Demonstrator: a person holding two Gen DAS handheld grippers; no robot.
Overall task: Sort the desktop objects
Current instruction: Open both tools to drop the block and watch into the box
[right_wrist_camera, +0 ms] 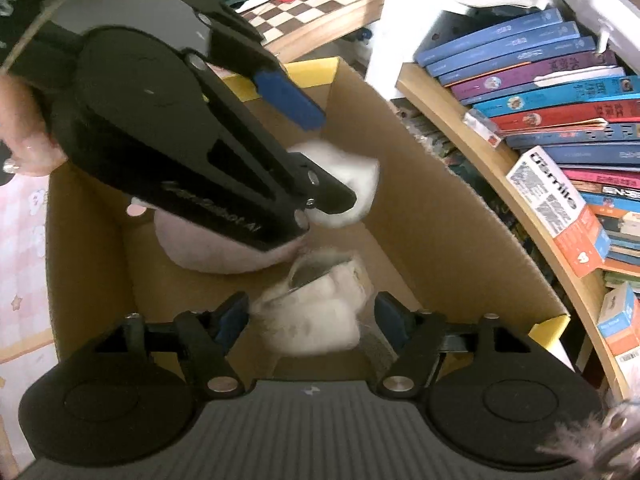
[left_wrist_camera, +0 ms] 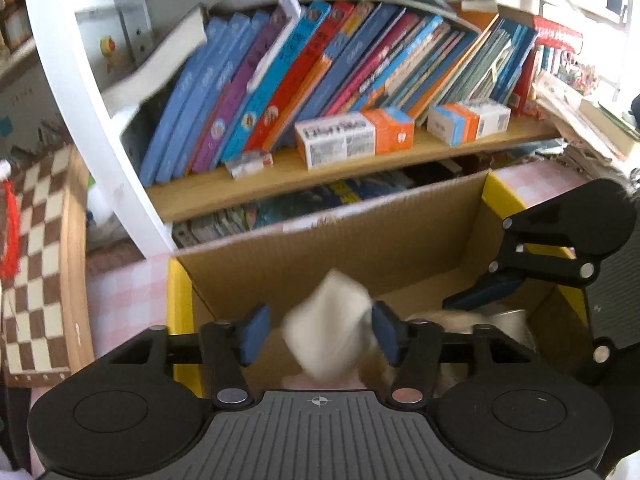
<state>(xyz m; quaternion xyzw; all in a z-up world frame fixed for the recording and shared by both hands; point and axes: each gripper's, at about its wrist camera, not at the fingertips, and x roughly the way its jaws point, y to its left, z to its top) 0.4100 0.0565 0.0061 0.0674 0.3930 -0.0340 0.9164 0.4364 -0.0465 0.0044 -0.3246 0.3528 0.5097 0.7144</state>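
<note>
white bookshelf point(left_wrist_camera: 80, 92) | leaning books point(left_wrist_camera: 280, 80) | pink checked tabletop point(left_wrist_camera: 128, 292)

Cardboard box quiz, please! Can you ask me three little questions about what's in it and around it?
1. True or false: the cardboard box is empty.
2. Which of these lies inside the box? A: a pink plush. B: a chessboard. C: a shoe.
3. A white wad sits between the jaws of the left gripper. Are the jaws open or shut?
Key: 1 false; 2 A; 3 open, as one pad stands clear of the wad.
</note>
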